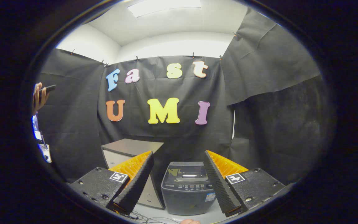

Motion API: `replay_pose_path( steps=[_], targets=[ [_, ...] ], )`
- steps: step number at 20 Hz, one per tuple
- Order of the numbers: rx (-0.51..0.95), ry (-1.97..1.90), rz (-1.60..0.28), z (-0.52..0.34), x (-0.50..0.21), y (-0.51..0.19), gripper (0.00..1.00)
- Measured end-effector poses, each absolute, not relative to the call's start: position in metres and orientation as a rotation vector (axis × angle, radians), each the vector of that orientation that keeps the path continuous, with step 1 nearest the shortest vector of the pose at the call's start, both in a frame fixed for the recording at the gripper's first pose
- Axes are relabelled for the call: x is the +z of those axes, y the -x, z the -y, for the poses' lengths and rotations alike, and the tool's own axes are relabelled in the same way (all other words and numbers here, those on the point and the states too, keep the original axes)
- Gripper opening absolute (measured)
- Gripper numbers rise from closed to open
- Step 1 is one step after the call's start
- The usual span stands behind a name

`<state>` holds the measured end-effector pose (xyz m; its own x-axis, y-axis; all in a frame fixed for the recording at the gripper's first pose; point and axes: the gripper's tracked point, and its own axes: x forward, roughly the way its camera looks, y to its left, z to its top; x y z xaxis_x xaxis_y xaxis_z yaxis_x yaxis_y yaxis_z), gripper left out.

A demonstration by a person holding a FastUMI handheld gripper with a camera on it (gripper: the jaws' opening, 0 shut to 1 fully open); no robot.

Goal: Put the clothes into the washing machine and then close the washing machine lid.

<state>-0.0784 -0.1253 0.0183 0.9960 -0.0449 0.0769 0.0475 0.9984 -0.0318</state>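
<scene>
Jaws wide apart, holding nothing; washing machine (187, 188) framed between them, well beyond, lid (190, 173) down. Beside it, cabinet (130, 155); raised hand (39, 97) gripping a phone (50, 88).

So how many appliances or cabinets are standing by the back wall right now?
2. The washing machine stands on the floor just ahead of the open claw, between its fingers, lid down. A cabinet stands beside it, partly behind one finger. Others may be hidden.

Washing machine (187, 189) sits on the floor ahead of the gripper (179, 183), seen between its wide-apart fingers, lid down. Cabinet (129, 155) just left of it, both backed against the far wall. Hand (39, 96) raised far left.
</scene>
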Motion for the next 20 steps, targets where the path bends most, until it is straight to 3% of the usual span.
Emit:
replay_pose_path(
  steps=[20],
  targets=[
    [0.03, 0.017, 0.071, 0.139, 0.025, 0.068, 0.99]
  ],
)
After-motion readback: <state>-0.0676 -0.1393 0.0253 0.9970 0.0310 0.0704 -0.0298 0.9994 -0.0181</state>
